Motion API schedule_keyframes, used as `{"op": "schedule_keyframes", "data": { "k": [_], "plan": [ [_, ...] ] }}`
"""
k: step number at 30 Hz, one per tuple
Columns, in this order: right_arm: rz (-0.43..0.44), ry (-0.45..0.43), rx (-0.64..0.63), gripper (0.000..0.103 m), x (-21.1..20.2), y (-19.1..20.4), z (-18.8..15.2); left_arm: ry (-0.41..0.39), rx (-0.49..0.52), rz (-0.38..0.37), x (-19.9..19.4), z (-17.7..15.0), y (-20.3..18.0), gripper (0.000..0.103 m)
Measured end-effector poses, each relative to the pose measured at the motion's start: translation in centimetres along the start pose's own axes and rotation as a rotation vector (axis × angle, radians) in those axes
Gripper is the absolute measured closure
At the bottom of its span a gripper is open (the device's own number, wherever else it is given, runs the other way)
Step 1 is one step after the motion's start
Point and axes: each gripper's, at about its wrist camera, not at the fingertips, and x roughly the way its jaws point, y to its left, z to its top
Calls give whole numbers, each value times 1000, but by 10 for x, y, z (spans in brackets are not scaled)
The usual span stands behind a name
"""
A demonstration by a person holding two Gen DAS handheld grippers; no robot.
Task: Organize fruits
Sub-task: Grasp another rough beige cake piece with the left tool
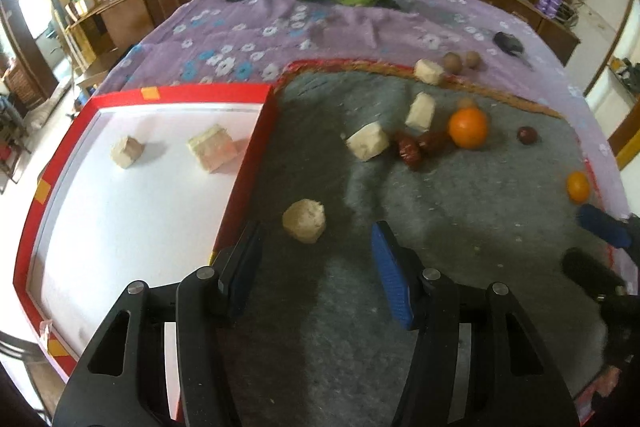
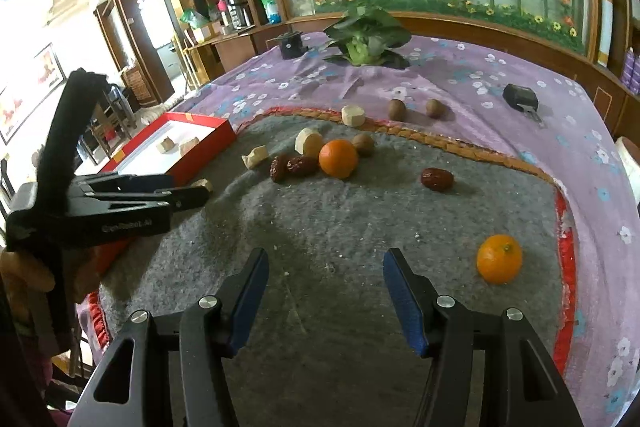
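**Both tongs wide, nothing held, fruit loose on grey mat**

Landmark: red tray [image 1: 256, 131], white inside, at the mat's left edge.

L gripper [image 1: 316, 239]: jaws wide, empty, over the grey mat [image 1: 460, 227] just right of the tray's near corner. A pale chunk [image 1: 304, 221] lies on the mat just ahead, between the finger lines, not touched.

R gripper [image 2: 326, 267]: jaws wide, empty, over bare mat well right of the tray. Small orange [image 2: 499, 259] sits to its right, apart from the fingers.

In the tray: two pale chunks [image 1: 127, 151], [image 1: 212, 147], apart from each other.

Right of the tray, mid-mat: three more pale chunks, red dates [image 2: 294, 166] touching a bigger orange [image 2: 338, 159], a brown round fruit [image 2: 363, 145] behind it. One date [image 2: 437, 179] lies alone further right. Two brown fruits [image 2: 397, 109] sit beyond the mat on purple floral cloth [image 2: 460, 75].

Writing: white print on the L gripper's side in the right wrist view [image 2: 126, 225], too blurred to read for sure.
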Motion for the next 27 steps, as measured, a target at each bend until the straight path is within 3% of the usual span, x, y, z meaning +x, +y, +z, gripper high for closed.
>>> {"op": "schedule_keyframes", "data": {
  "k": [11, 12, 15, 23, 27],
  "plan": [
    [21, 8, 5, 45, 9, -6, 1, 0, -27, 9, 18, -1, 3, 49],
    [22, 7, 2, 45, 11, -6, 1, 3, -27, -18, 18, -1, 4, 61],
    [30, 15, 16, 45, 18, -7, 4, 1, -2, -40, 16, -2, 2, 79],
    [98, 29, -17, 46, 41, 13, 22, -20, -9, -67, 5, -4, 7, 79],
    [155, 63, -48, 56, 64, 28, 36, -38, -2, -66, -3, -3, 9, 79]
  ]
}}
